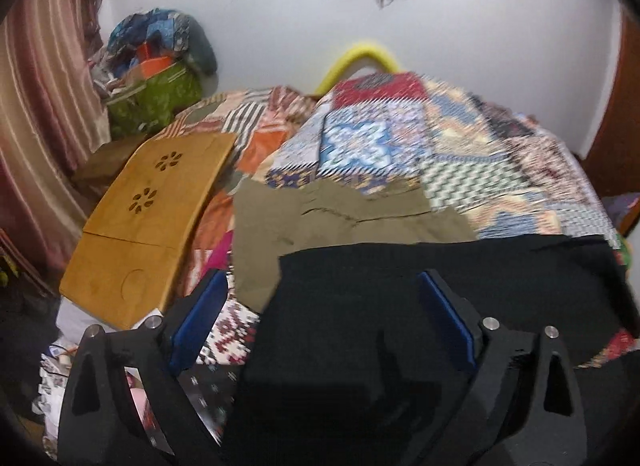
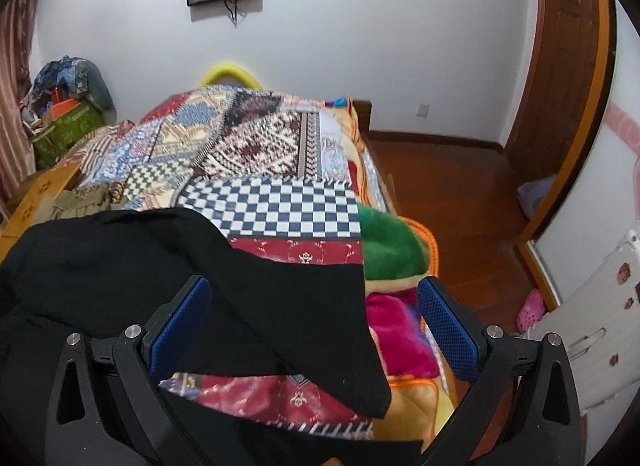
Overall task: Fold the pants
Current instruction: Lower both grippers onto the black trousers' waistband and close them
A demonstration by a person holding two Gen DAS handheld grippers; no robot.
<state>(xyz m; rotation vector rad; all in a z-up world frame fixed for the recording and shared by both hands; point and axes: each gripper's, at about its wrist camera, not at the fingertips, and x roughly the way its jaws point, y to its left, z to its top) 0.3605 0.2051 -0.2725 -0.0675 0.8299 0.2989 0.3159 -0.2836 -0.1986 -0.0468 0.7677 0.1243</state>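
Note:
Black pants (image 1: 400, 306) lie spread on the patchwork bedspread (image 1: 400, 137); they also show in the right wrist view (image 2: 200, 274). An olive garment (image 1: 320, 217) lies just beyond them, and its edge shows in the right wrist view (image 2: 80, 201). My left gripper (image 1: 324, 286) is open, its blue pads wide apart over the pants' left part. My right gripper (image 2: 314, 290) is open, its pads astride the pants' right edge. Neither gripper holds cloth.
A wooden lap tray (image 1: 148, 217) rests at the bed's left. A pile of bags and cloth (image 1: 156, 77) sits in the far left corner. A green and pink blanket (image 2: 392, 266) hangs at the bed's right edge above the wooden floor (image 2: 460, 201).

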